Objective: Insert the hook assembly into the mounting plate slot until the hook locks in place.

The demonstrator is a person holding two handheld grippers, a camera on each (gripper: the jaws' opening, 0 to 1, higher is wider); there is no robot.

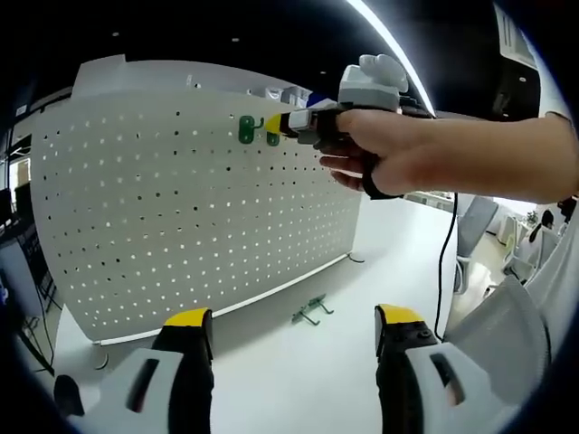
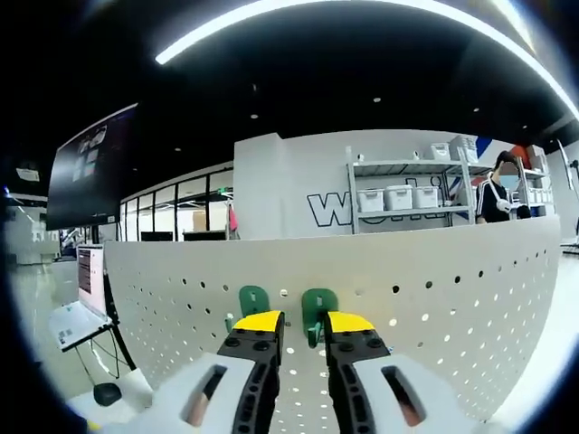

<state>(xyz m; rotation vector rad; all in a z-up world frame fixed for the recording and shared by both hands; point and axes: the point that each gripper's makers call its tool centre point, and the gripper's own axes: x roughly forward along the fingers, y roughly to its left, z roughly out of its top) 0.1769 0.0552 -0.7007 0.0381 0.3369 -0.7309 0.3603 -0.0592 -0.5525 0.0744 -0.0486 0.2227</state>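
Observation:
A white pegboard (image 1: 181, 208) stands upright on the white table (image 1: 298, 380). One green hook (image 1: 246, 129) hangs near the board's top edge. Right beside it is a second green hook (image 1: 271, 138), with my right gripper (image 1: 274, 125), held by a hand, shut on it against the board. In the right gripper view both hooks show, the left one (image 2: 254, 298) and the gripped one (image 2: 318, 309), above my right gripper (image 2: 303, 323), whose jaws stand close together. A third green hook (image 1: 310, 312) lies on the table in front of the board. My left gripper (image 1: 294, 318) is open and low over the table.
A black cable (image 1: 448, 262) hangs from the right hand. Behind the pegboard (image 2: 434, 298) are a shelf with white boxes (image 2: 398, 197) and a person (image 2: 499, 194). A laptop on a stand (image 2: 77, 321) is at the left.

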